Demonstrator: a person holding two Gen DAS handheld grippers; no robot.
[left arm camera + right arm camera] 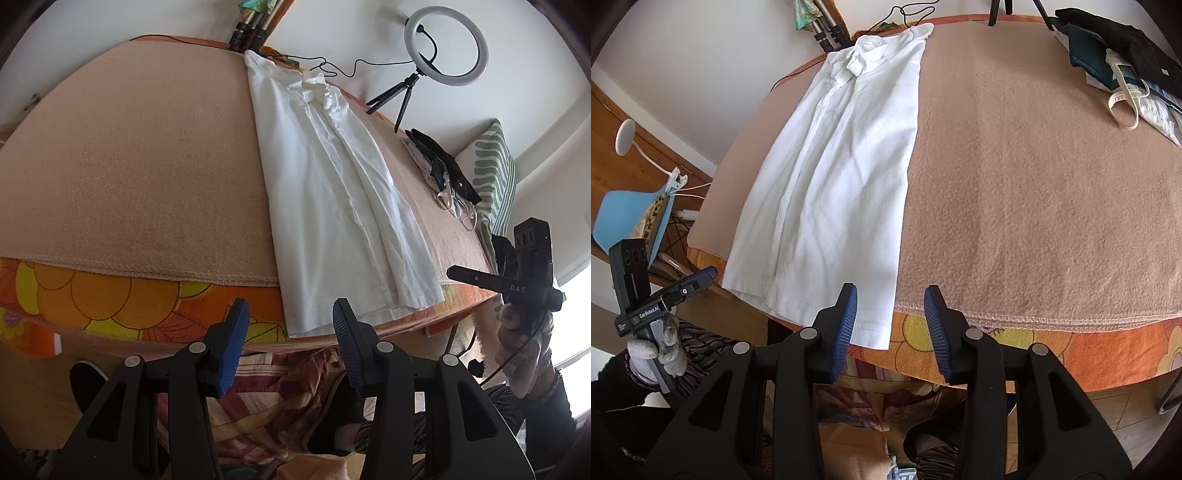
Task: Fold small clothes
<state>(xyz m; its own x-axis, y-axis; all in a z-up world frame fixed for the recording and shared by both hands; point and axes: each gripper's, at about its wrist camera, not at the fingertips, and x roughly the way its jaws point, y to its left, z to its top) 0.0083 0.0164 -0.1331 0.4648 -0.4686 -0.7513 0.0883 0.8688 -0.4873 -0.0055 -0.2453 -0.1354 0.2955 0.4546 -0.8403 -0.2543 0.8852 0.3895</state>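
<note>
A white collared shirt [332, 184] [842, 166] lies folded lengthwise into a long strip on the pink blanket [129, 147] [1034, 184]. Its collar is at the far end and its hem hangs over the near table edge. My left gripper [290, 314] stands open just off the hem's near edge, with nothing between its blue pads. My right gripper [891, 299] is also open and empty, at the hem's right corner. Each view also catches the other gripper out to the side, the right gripper [452, 272] and the left gripper [709, 274], each in a gloved hand.
A pile of dark and white clothes [443, 166] [1126, 66] sits at the blanket's far right. Behind it stand a ring light on a tripod [447, 44] and a striped pillow [495, 166]. An orange floral cloth [110, 302] covers the table edge. A blue chair [624, 218] is at left.
</note>
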